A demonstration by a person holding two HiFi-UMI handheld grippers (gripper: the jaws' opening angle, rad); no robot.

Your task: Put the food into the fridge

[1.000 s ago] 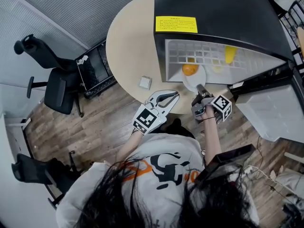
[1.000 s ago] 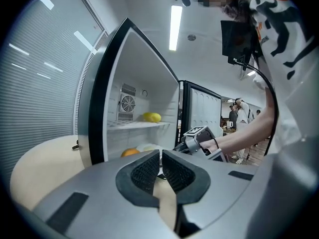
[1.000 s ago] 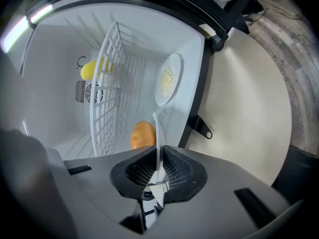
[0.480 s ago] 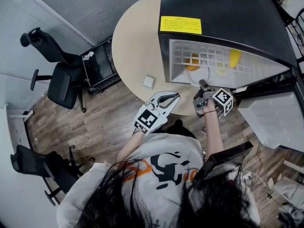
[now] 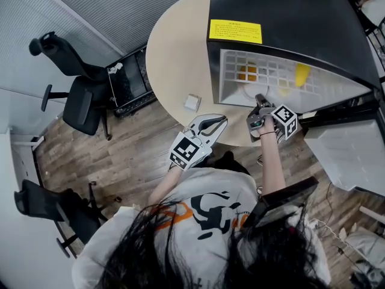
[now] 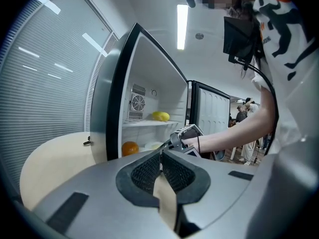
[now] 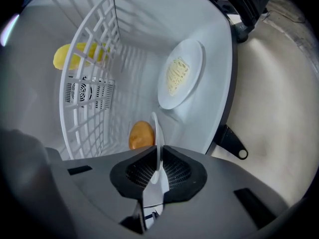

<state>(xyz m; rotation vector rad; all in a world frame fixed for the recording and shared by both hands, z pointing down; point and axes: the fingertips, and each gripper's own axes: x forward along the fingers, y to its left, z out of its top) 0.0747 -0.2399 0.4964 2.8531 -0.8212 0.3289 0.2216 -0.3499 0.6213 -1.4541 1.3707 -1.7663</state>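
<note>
A black mini fridge (image 5: 289, 11) stands open on the round table (image 5: 174, 53). My right gripper (image 5: 258, 99) (image 7: 158, 156) reaches into its lower compartment, shut on the rim of a thin white plate (image 7: 156, 128) seen edge-on. An orange (image 7: 141, 133) (image 5: 246, 72) (image 6: 129, 148) sits on that plate. A second white plate (image 7: 179, 76) with pale yellow food lies on the fridge floor. A yellow fruit (image 7: 75, 56) (image 6: 160, 116) rests on the wire shelf (image 5: 271, 71). My left gripper (image 5: 222, 120) (image 6: 160, 156) hovers at the table's near edge, shut and empty.
The fridge door (image 5: 346, 143) hangs open at the right. A small white box (image 5: 192, 102) lies on the table left of the fridge. Office chairs (image 5: 72, 101) and a black crate (image 5: 129, 80) stand on the wooden floor at the left. People stand far off in the left gripper view.
My right gripper has pushed forward into the fridge with the plate and orange, which now sit under the wire shelf. The left gripper has stayed put.
</note>
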